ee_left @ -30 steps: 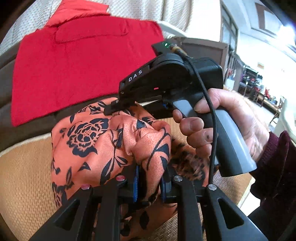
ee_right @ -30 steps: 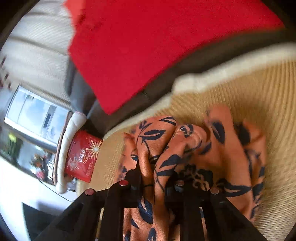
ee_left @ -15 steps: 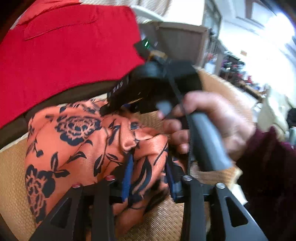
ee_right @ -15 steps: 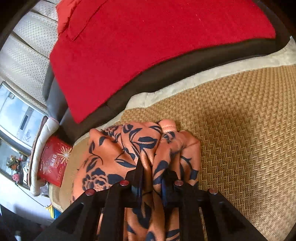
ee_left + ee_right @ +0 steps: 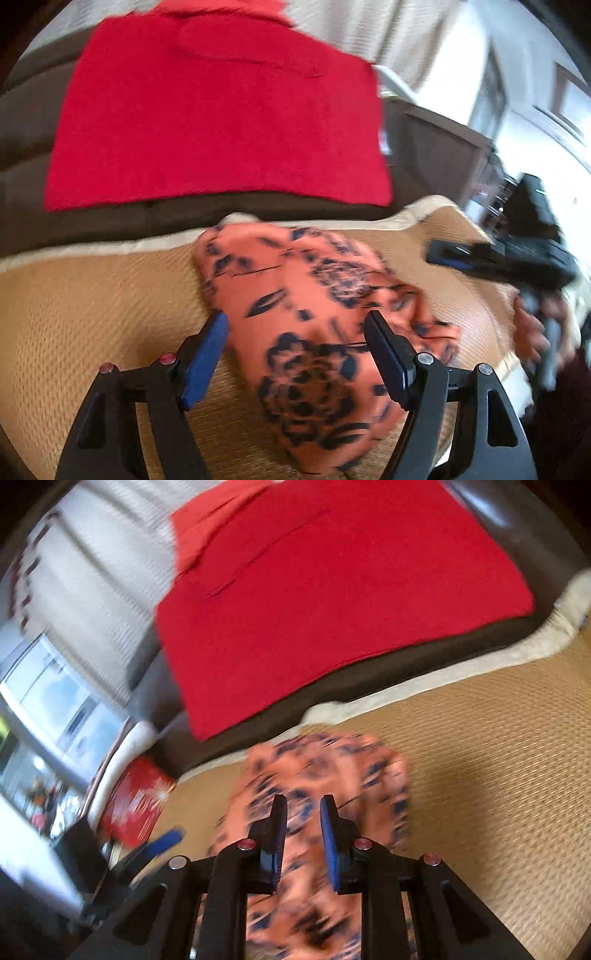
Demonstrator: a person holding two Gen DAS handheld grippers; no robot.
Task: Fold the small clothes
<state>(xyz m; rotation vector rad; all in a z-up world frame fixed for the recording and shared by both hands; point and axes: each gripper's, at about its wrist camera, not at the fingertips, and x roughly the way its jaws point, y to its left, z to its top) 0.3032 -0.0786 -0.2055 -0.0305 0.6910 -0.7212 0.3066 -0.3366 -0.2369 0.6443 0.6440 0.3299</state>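
Left wrist view: left gripper [image 5: 297,328] is standing wide open over the woven mat [image 5: 92,295], its jaws having just been opening. The orange floral garment [image 5: 314,332] is lying between the spread fingers but the pads are not pressing on it. The blue pad [image 5: 205,358] is sitting just off the cloth's left edge, the dark one over its right part. So it is released, not held.

The garment is resting as a compact bundle on the mat, its far end near the mat's pale back edge, just short of the dark sofa back [image 5: 110,218]. A red cloth [image 5: 218,122] is draped over that back, well apart from the bundle, looking untouched.

Far right of this view, the right gripper [image 5: 454,254] is showing blurred, off the cloth near the mat's right edge, a hand [image 5: 532,328] gripping its handle.

Right wrist view is heavily blurred. The right gripper's jaws are standing a narrow gap apart and have just been opening slightly. Orange fabric is showing in the gap and below, but no cloth seems pinched, so I am reading it as letting go.

Progress, judging by the layout: this piece is looking folded down small and set in place, both tools coming off it. Edges are looking rumpled, so tidying may be left, plus any further garments.
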